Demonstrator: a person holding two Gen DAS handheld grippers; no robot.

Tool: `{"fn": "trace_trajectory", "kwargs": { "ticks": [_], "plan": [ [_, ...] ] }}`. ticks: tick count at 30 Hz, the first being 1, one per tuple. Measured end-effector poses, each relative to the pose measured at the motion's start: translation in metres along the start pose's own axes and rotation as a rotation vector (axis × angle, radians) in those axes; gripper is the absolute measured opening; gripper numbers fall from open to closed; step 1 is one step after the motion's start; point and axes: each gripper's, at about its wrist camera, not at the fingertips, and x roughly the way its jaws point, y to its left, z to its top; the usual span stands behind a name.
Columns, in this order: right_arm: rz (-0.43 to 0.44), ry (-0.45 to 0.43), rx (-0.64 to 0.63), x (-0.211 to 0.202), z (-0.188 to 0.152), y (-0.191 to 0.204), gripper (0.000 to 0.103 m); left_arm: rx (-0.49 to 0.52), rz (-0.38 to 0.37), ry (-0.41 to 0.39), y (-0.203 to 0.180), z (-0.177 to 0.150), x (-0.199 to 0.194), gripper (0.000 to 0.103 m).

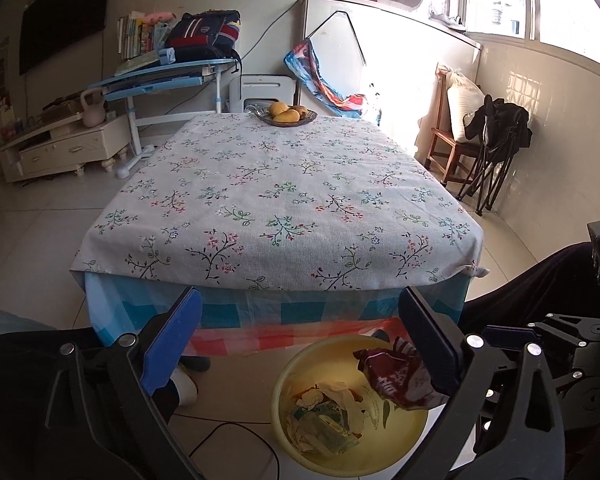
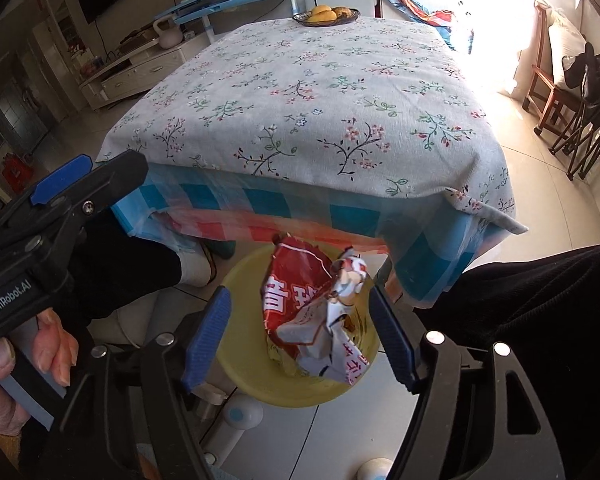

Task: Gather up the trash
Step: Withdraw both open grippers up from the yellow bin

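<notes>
A yellow basin [image 1: 284, 436] stands on the floor in front of the table and holds several crumpled wrappers [image 1: 324, 420]. It also shows in the right wrist view [image 2: 244, 360]. A crumpled red and white snack wrapper [image 2: 316, 312] hangs in the air above the basin, between the wide-open fingers of my right gripper [image 2: 300, 340], touching neither pad. The same wrapper shows in the left wrist view [image 1: 396, 376] by the right finger. My left gripper [image 1: 300, 344] is open and empty, just above and before the basin.
The table [image 1: 268, 200] has a floral cloth and a fruit plate [image 1: 287, 114] at its far edge. A checked cloth [image 1: 236, 316] hangs at its front. A person's legs sit at both sides. A wooden chair [image 1: 448, 148] and a folding chair stand to the right.
</notes>
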Motion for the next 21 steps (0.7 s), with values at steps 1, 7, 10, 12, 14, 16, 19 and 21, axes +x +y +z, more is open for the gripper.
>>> {"fn": "trace_trajectory", "kwargs": {
  "ticks": [1,7,10,12,14,16,19,21],
  "plan": [
    [0.000,-0.005,0.002,-0.001,0.000,0.000,0.074,-0.001,0.002,-0.004,-0.001,0.001,-0.001,0.096],
    [0.011,-0.091,0.012,-0.018,0.001,0.001,0.081,0.007,0.042,-0.044,0.000,0.006,-0.010,0.096],
    [-0.006,-0.192,0.021,-0.037,0.003,0.000,0.088,0.007,0.067,-0.070,0.002,0.014,-0.019,0.096],
    [-0.035,-0.260,0.026,-0.051,0.004,0.000,0.091,-0.001,0.082,-0.096,0.005,0.020,-0.029,0.096],
    [-0.067,-0.324,0.031,-0.063,0.005,-0.001,0.092,-0.008,0.093,-0.122,0.006,0.026,-0.040,0.096],
    [-0.095,-0.378,0.027,-0.075,0.005,0.001,0.094,-0.010,0.105,-0.146,0.007,0.031,-0.052,0.096],
    [-0.131,-0.446,0.008,-0.091,0.005,0.003,0.095,0.003,0.133,-0.170,0.006,0.035,-0.067,0.096],
    [-0.158,-0.479,-0.012,-0.099,0.005,0.007,0.095,0.009,0.144,-0.173,0.006,0.035,-0.074,0.096]
  ]
}}
